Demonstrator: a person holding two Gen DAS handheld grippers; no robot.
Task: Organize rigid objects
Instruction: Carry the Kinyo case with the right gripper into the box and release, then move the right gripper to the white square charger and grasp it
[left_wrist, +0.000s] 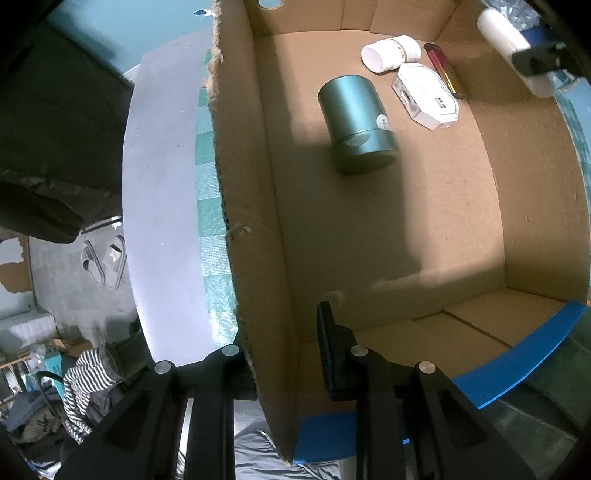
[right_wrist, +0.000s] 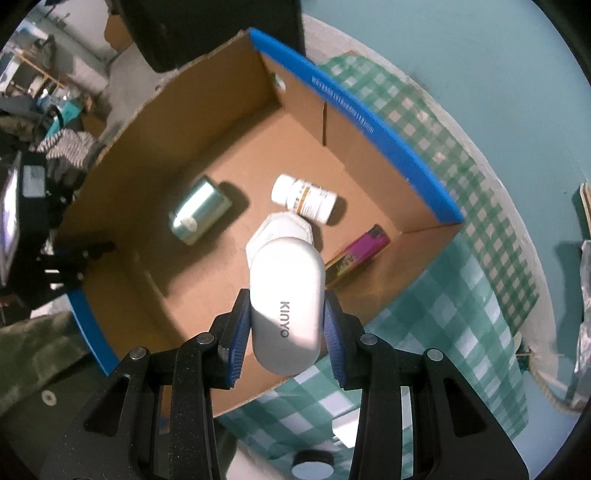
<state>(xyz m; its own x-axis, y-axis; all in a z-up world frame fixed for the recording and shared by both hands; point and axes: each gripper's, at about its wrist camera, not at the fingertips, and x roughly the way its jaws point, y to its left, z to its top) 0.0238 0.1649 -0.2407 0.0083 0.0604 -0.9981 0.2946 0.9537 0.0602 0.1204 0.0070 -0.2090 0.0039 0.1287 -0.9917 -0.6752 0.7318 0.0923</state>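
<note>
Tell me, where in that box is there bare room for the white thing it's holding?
Bare floor lies between the green tin and the near wall by the left gripper. The far corner is crowded: pill bottle, octagonal box, lighter.
</note>
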